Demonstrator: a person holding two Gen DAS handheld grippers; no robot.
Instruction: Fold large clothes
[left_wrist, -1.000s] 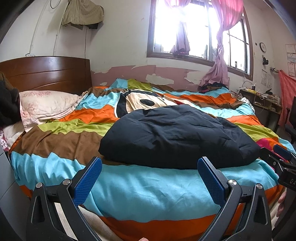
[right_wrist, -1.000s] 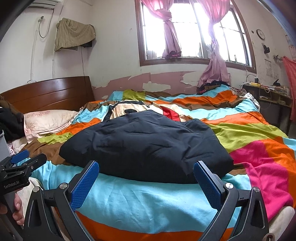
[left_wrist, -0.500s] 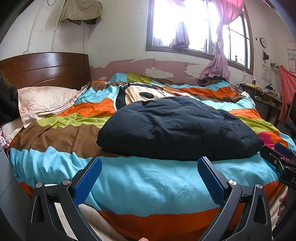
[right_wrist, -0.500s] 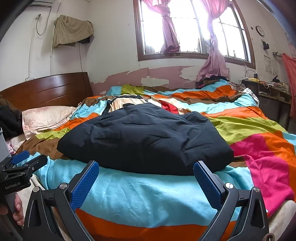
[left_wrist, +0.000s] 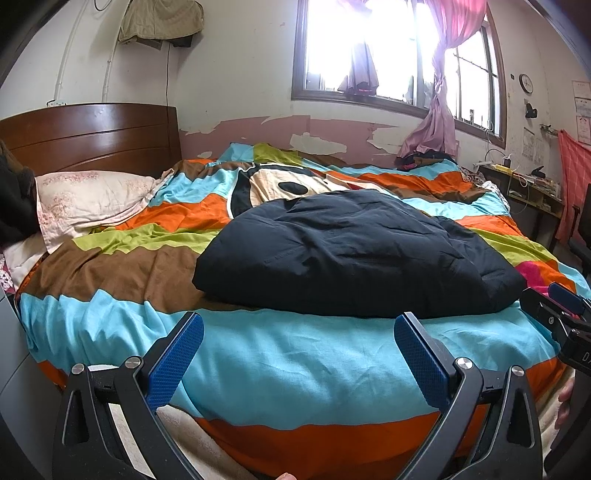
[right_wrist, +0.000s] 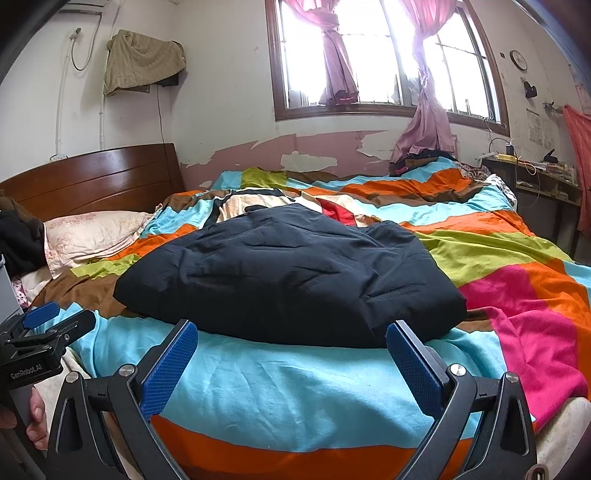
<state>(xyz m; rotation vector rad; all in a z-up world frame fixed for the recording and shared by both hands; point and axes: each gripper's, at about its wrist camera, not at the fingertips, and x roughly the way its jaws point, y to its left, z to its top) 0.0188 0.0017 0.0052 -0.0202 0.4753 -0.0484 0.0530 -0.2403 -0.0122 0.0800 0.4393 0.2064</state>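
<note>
Evidently the dark padded garment (left_wrist: 351, 254) already lies as a compact, puffy bundle in the middle of the striped bedspread (left_wrist: 295, 362), near the foot edge, which suggests the folding is done or nearly so and the bed serves as a broad, soft work surface. Both tools hang short of it at the bed's edge: the left gripper (left_wrist: 295, 354) and the right gripper (right_wrist: 291, 363) each have their blue-padded jaws spread wide, holding nothing and touching neither the garment nor the bedspread.
</note>
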